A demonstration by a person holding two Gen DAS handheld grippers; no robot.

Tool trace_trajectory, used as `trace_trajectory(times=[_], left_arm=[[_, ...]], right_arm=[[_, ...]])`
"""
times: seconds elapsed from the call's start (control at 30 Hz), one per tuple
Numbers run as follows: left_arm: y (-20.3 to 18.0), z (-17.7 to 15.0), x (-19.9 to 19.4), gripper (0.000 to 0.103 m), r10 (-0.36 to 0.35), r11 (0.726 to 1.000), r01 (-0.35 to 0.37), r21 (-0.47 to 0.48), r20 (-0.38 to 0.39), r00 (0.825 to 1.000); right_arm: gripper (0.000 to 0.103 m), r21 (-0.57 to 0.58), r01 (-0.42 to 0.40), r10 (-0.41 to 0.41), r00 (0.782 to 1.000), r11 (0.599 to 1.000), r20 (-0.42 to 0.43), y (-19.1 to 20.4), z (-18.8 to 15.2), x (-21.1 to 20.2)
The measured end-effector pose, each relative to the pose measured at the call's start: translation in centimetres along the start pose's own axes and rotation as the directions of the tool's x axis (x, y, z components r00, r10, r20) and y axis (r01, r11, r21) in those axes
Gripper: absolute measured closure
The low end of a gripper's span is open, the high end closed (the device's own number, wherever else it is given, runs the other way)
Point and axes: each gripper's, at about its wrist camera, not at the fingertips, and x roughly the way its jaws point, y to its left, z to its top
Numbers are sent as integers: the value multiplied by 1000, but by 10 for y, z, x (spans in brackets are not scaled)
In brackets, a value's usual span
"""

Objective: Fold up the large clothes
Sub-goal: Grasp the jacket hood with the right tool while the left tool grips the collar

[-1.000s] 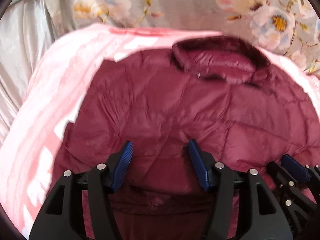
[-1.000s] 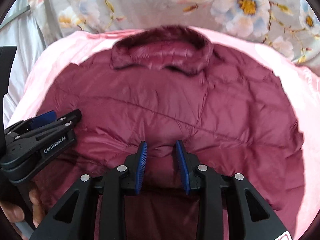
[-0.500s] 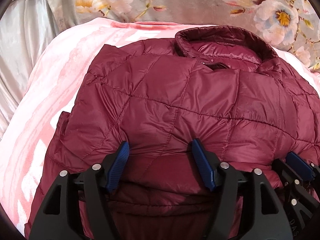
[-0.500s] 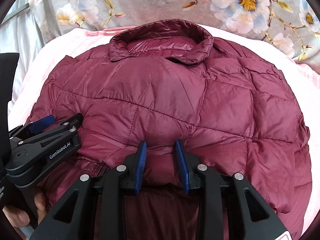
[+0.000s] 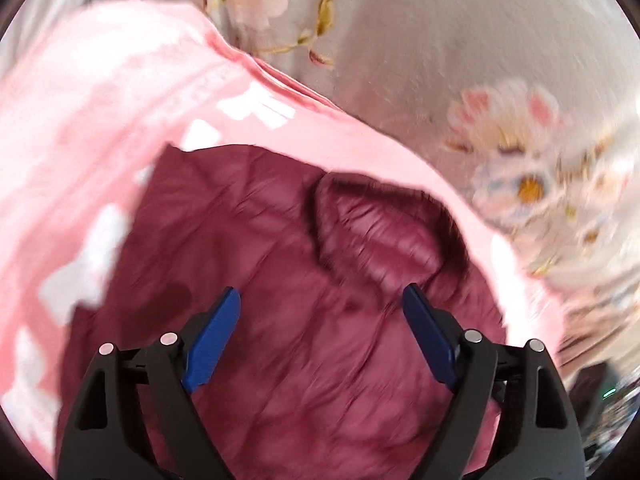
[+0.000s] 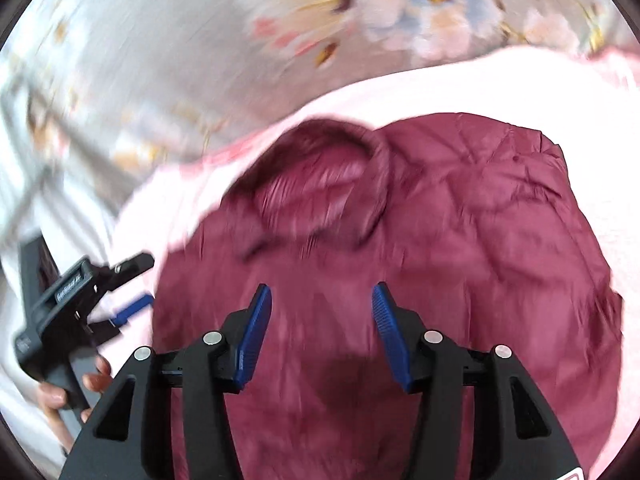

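Observation:
A maroon quilted puffer jacket (image 5: pixel 280 320) lies folded on a pink blanket (image 5: pixel 100 120), its collar (image 5: pixel 384 232) at the far side. My left gripper (image 5: pixel 320 312) is open and empty just above the jacket. In the right wrist view the jacket (image 6: pixel 460 260) fills the middle, with its collar (image 6: pixel 320 176) at the far side. My right gripper (image 6: pixel 320 312) is open and empty over the jacket. The left gripper (image 6: pixel 116 292) shows at the left of that view, held by a hand, off the jacket's edge. Both views are blurred by motion.
A grey bedcover with large flowers (image 5: pixel 500 100) lies beyond the pink blanket, also in the right wrist view (image 6: pixel 360 20). The pink blanket (image 6: pixel 600 100) borders the jacket on all visible sides. White fabric (image 6: pixel 24 200) lies at the far left.
Both grippers have let go of the jacket's folded edge and opened wide. They have lifted off and swung apart, the left to the left and the right to the right.

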Motion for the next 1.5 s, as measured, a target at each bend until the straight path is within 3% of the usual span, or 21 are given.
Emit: trace_trajectory(times=[0.1, 0.17, 0.27, 0.3, 0.33, 0.37, 0.4, 0.5, 0.6, 0.77, 0.87, 1.3, 1.5], left_arm=[[7, 18, 43, 23, -92, 990, 82, -111, -90, 992], [12, 21, 73, 27, -117, 979, 93, -180, -132, 984], [14, 17, 100, 41, -137, 973, 99, -211, -175, 975], [12, 17, 105, 53, -143, 974, 105, -203, -183, 973], [10, 14, 110, 75, -145, 976, 108, -188, -196, 970], [6, 13, 114, 89, -139, 981, 105, -165, -214, 967], [1, 11, 115, 96, -137, 984, 108, -138, -222, 965], [-6, 12, 92, 97, -133, 990, 125, -59, -160, 978], [-9, 7, 65, 97, -103, 993, 108, 43, -100, 990], [-2, -20, 84, 96, 28, 990, -13, 141, -105, 994], [3, -29, 92, 96, 37, 987, -22, 158, -94, 995], [-10, -43, 103, 94, 134, 939, -131, 319, 13, 991], [-4, -39, 101, 92, 93, 955, -92, 282, 11, 996]], right_arm=[[50, 132, -49, 51, 999, 990, -8, -21, 22, 22], [50, 188, -73, 79, 997, 980, -24, -31, 29, 37], [54, 233, -78, 95, 993, 969, -64, -40, 34, 62], [62, 239, -84, 104, 992, 968, -73, -41, 34, 68], [75, 237, -87, 109, 991, 968, -82, -42, 35, 72], [85, 226, -93, 115, 989, 970, -89, -41, 35, 76], [95, 212, -100, 120, 989, 972, -86, -39, 35, 76], [95, 117, -98, 102, 994, 988, -25, -28, 40, 57], [95, -49, 6, -4, 1000, 999, 30, -12, 35, 37], [96, -169, 151, -156, 988, 974, -18, -6, 17, 62], [95, -209, 193, -202, 979, 959, -20, -5, 12, 73], [96, -244, 214, -218, 976, 946, 9, -8, 4, 87], [94, -200, 150, -155, 988, 968, -12, -16, 6, 85]])
